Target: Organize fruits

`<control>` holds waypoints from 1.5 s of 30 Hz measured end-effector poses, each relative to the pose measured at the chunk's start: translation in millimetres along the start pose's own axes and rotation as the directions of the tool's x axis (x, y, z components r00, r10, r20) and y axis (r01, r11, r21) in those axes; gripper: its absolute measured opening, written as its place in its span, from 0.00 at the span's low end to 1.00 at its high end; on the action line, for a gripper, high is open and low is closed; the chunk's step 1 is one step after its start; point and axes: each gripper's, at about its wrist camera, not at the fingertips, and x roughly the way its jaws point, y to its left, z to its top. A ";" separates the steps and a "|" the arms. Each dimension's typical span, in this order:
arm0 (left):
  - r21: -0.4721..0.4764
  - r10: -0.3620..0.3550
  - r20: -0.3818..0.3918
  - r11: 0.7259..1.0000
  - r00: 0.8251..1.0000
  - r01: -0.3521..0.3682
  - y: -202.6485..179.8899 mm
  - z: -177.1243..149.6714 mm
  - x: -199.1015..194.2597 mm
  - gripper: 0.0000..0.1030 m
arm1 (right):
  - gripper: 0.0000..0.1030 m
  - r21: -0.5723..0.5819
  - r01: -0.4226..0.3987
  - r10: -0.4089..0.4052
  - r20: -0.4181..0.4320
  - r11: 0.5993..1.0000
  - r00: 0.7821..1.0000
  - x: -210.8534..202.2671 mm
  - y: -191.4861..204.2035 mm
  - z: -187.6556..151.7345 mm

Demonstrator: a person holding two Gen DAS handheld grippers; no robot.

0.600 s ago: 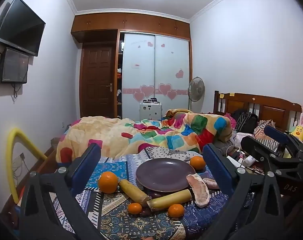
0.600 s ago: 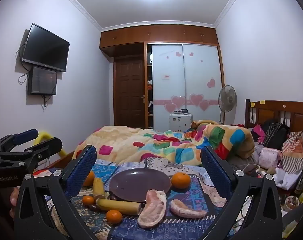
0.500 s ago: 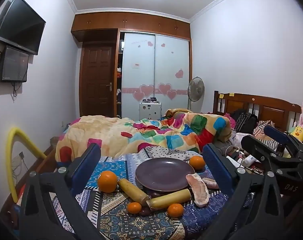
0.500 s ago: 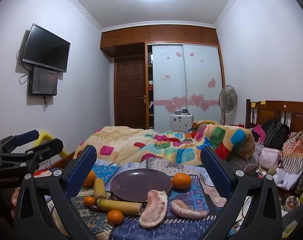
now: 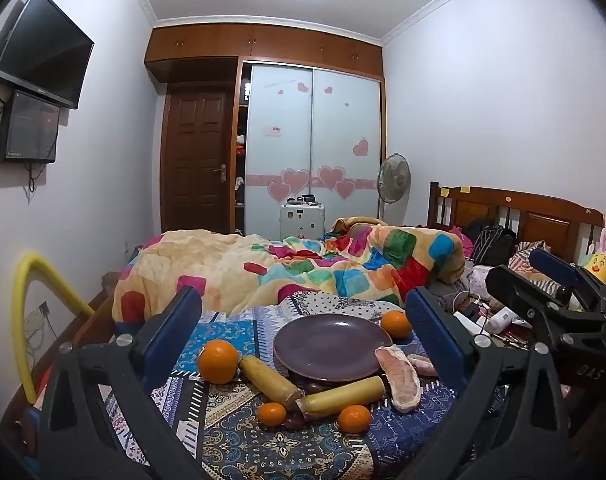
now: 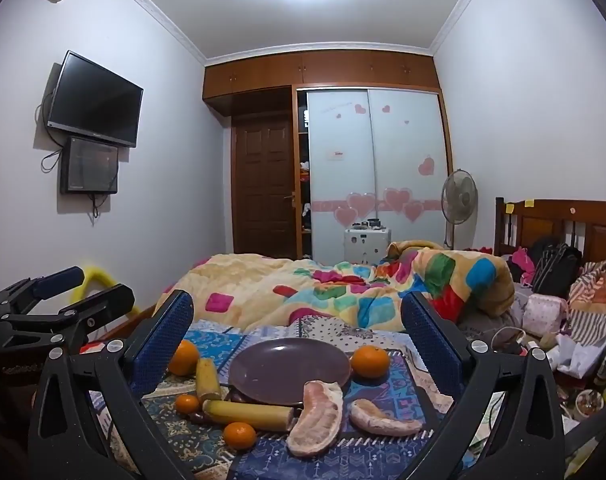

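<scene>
Fruit around plate (image 5: 330, 345) rim, centre bare

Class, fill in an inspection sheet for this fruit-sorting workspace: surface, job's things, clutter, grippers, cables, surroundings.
Surface: patterned cloth on the bed.
Job's things: purple plate bare; four oranges, two big, two small; two bananas; two pomelo pieces, all off the plate.
Clutter: bags, clothes, plush toy to the right.
Grippers: left gripper and right gripper open, holding nothing.
Cables: white cord; wires under TV.
Surroundings: quilt, wardrobe, fan, door.
</scene>
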 end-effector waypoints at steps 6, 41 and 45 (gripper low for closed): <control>0.001 0.004 0.000 1.000 1.000 -0.004 1.0 -2.9 0.0 1.00 | 1.00 0.003 0.000 0.000 0.002 1.000 1.000 -0.3 -0.9 -2.6; -0.001 0.021 0.005 1.000 1.000 -0.021 1.3 -3.0 -0.5 1.00 | 1.00 0.004 -0.003 0.003 0.004 1.000 1.000 0.2 3.8 -5.0; -0.001 0.021 0.005 1.000 1.000 -0.021 1.8 -2.8 -0.5 1.00 | 1.00 0.006 -0.003 0.003 0.003 1.000 1.000 0.2 5.0 -5.8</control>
